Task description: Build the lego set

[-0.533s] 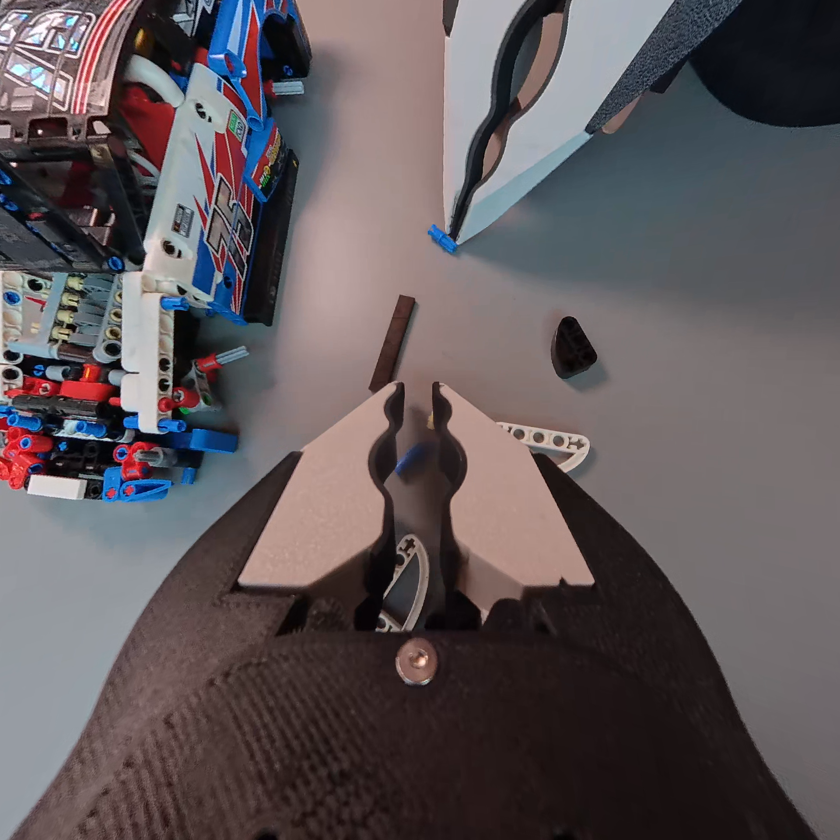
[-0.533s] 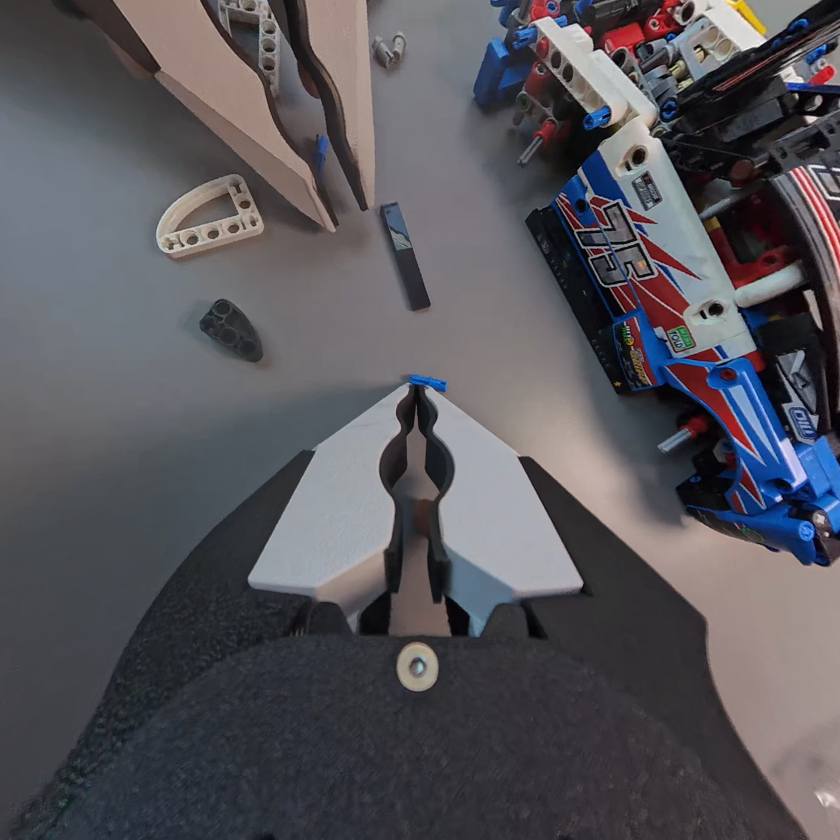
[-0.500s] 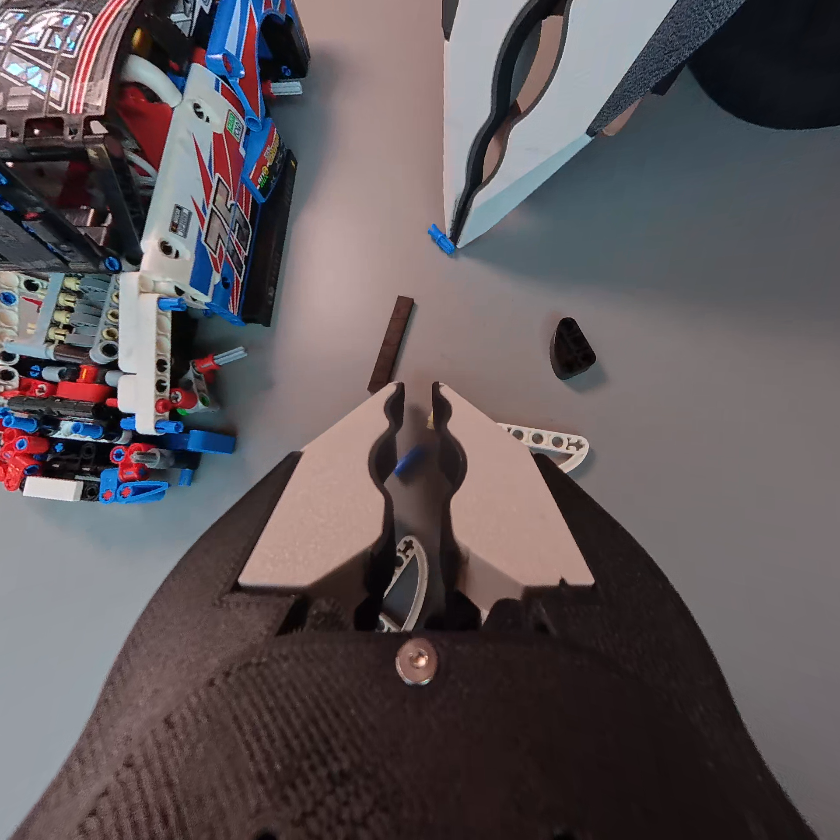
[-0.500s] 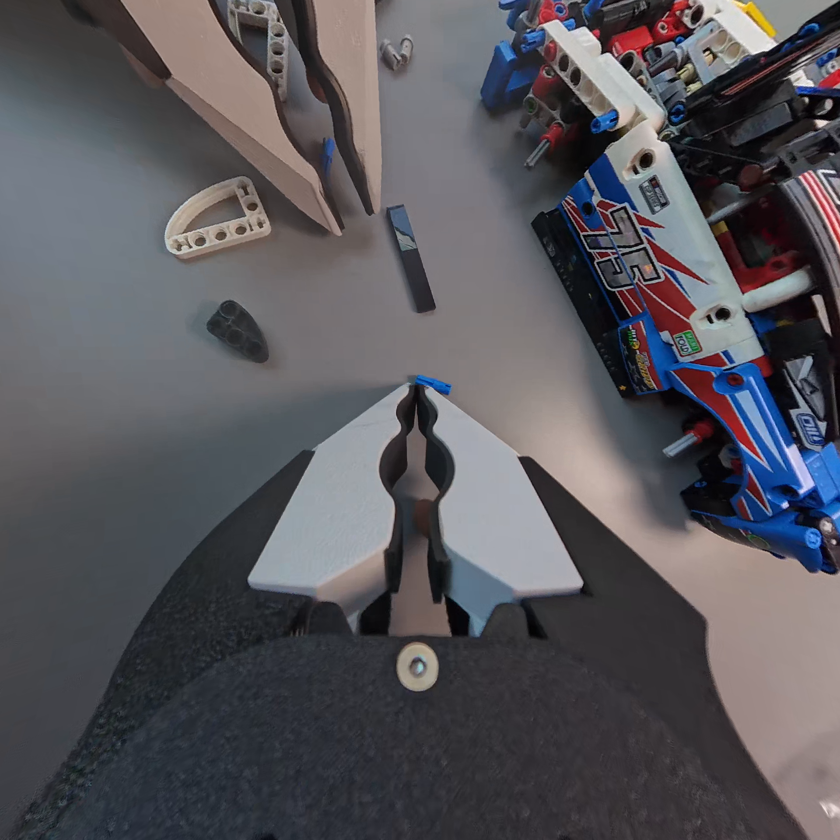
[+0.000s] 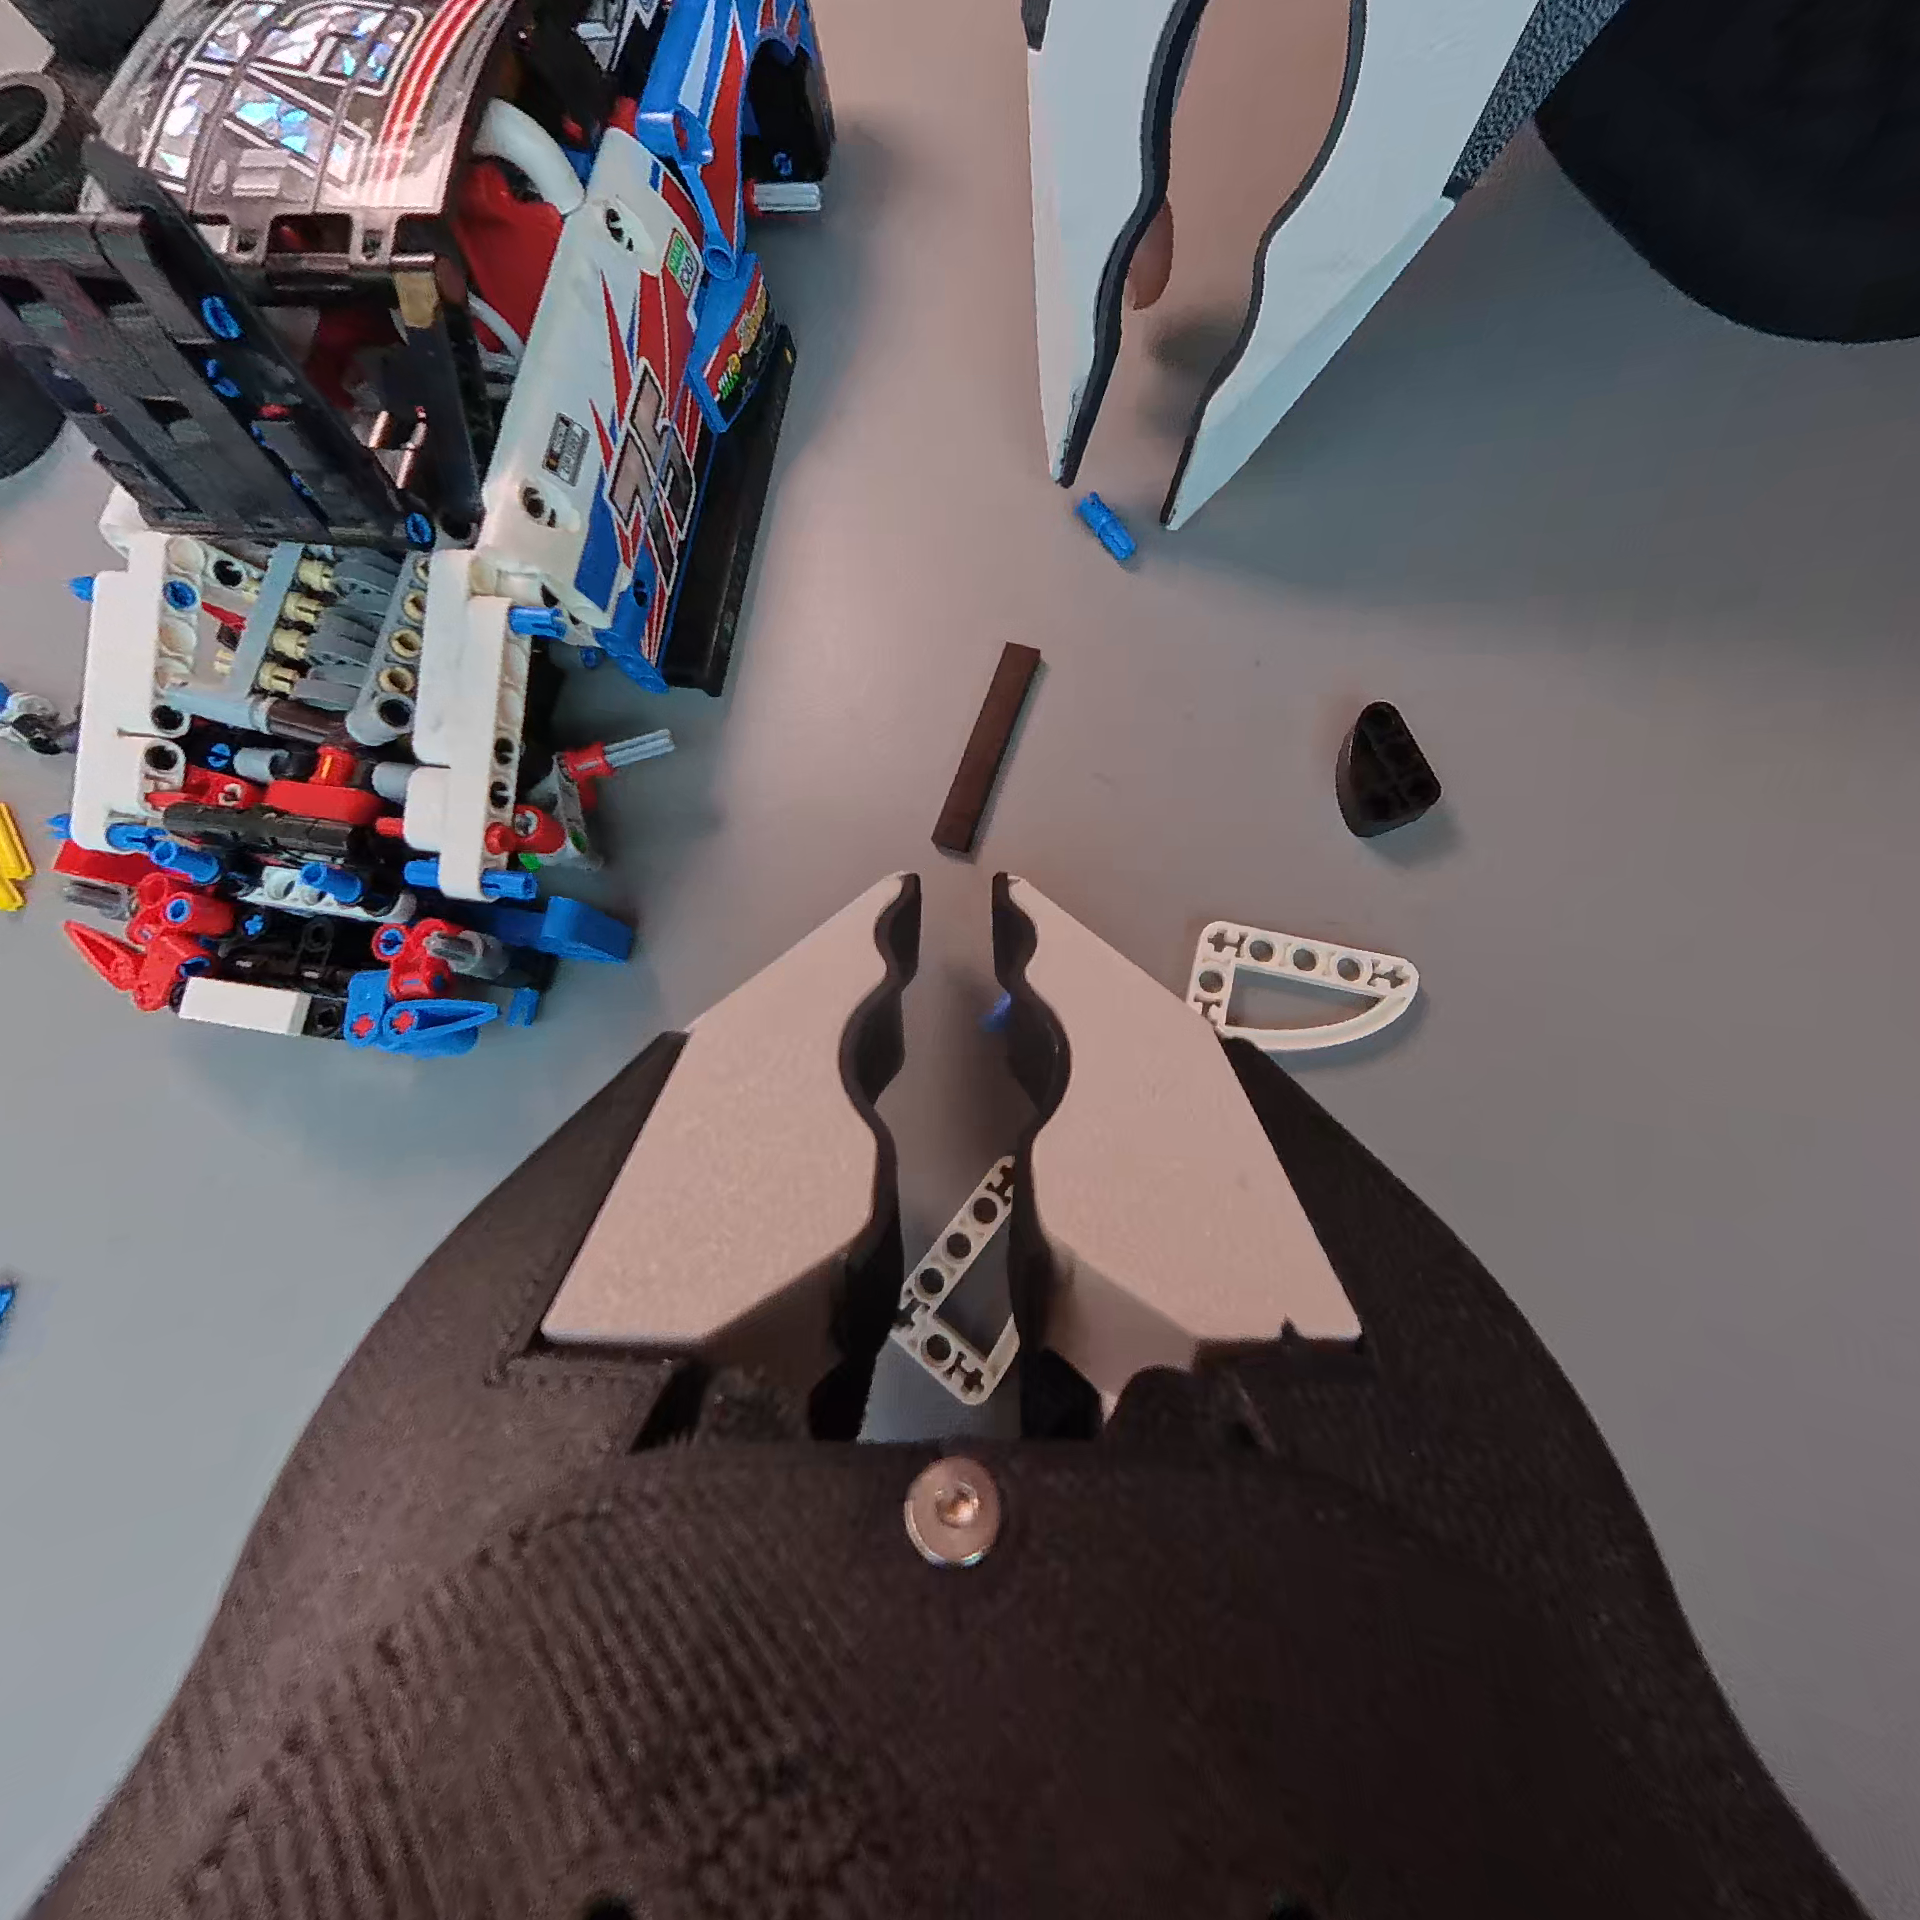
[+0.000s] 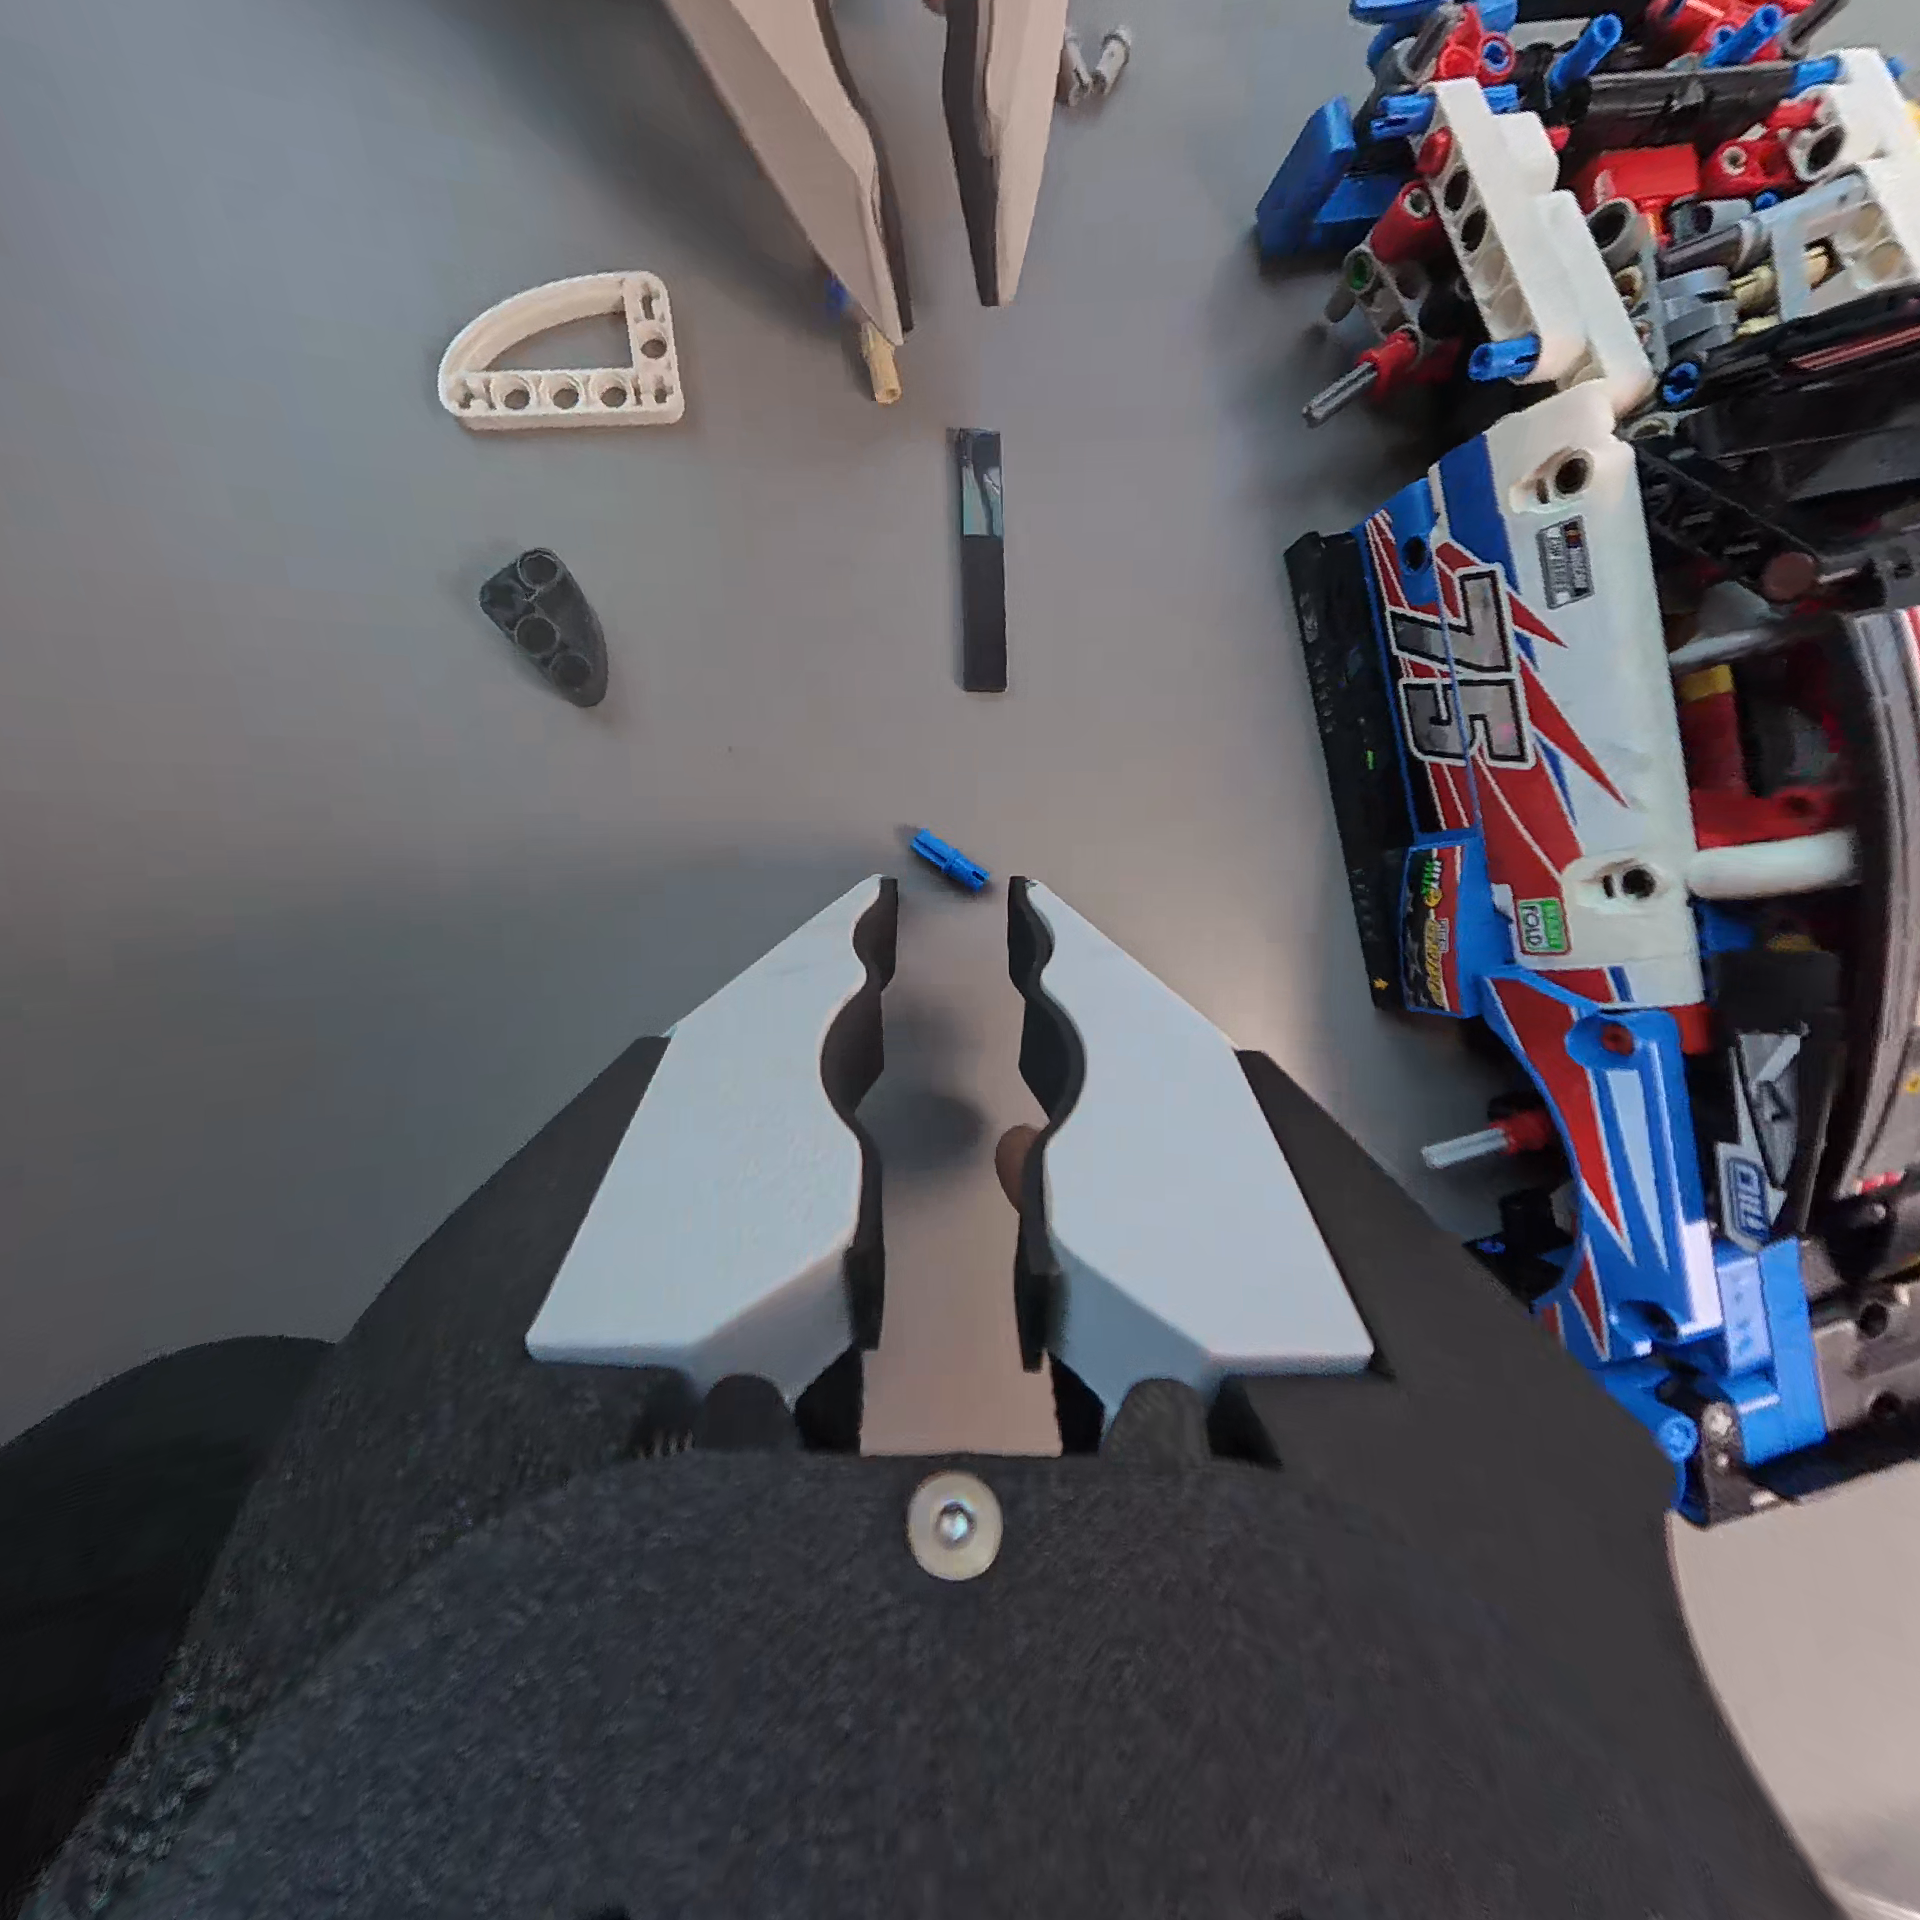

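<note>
Right wrist view: right gripper (image 6: 945,883) with fingers parted and empty, a blue pin (image 6: 949,860) lying loose on the grey surface (image 6: 312,883) just ahead of the tips. Left gripper (image 5: 954,883) likewise parted, holding nothing; a white frame piece (image 5: 961,1288) lies on the surface beneath it. The race car model (image 6: 1558,727) appears largely assembled. Judged remaining: the pin, a black tile (image 6: 982,561), a black curved connector (image 6: 545,623) and a white curved beam (image 6: 566,358) are unattached
</note>
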`<state>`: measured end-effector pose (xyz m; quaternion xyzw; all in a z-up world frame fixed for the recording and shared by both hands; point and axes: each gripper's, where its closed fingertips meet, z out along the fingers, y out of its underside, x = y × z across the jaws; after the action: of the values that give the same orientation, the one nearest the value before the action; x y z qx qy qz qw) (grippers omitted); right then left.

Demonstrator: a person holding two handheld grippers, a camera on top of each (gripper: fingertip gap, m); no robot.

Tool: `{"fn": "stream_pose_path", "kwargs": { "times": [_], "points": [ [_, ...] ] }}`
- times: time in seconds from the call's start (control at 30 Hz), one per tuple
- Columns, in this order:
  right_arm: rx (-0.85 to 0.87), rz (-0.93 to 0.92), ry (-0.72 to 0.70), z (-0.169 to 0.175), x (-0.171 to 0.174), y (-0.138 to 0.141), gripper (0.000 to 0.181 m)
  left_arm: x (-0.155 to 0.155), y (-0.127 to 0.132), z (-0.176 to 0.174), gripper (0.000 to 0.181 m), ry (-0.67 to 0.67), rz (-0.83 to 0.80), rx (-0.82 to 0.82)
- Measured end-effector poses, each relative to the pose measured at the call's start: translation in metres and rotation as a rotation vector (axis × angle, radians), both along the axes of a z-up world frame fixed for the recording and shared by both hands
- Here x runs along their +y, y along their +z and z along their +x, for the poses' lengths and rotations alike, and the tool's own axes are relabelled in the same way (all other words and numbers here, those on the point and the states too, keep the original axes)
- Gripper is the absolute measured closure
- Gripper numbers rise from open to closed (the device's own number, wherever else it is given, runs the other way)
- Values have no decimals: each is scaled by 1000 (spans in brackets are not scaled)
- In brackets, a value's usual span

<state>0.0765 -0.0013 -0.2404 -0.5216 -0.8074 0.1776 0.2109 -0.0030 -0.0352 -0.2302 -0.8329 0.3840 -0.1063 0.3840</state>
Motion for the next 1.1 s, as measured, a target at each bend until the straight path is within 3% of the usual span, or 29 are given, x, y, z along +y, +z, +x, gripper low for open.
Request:
{"fn": "stream_pose_path", "kwargs": {
  "times": [0.03,0.23,0.4,0.47,0.57,0.73,0.87,1.0,1.1],
  "points": [
    [-11,-7,19,-1,0,0,163,0,1,-1,170,4,0,-14],
    [-82,-116,67,-3,-6,-3,176,1,11,-12,171,34,-10,-116],
    [-39,-136,30,-2,-8,-2,176,-3,17,-5,172,13,-9,-187],
    [45,-219,1,-8,-16,7,176,-5,20,3,172,-9,-7,-222],
    [295,-426,-92,-27,-28,44,177,-10,32,20,170,-61,15,-320],
    [630,-820,-228,-47,-42,103,177,-12,74,39,166,-89,138,-531],
    [721,-1023,-263,-54,-52,119,177,-14,105,38,171,-85,281,-594],
    [726,-1117,-259,-55,-51,118,178,-16,107,35,180,-87,316,-572],
    [725,-1207,-275,-54,-50,119,177,-14,109,34,177,-80,345,-558]
  ]
}}
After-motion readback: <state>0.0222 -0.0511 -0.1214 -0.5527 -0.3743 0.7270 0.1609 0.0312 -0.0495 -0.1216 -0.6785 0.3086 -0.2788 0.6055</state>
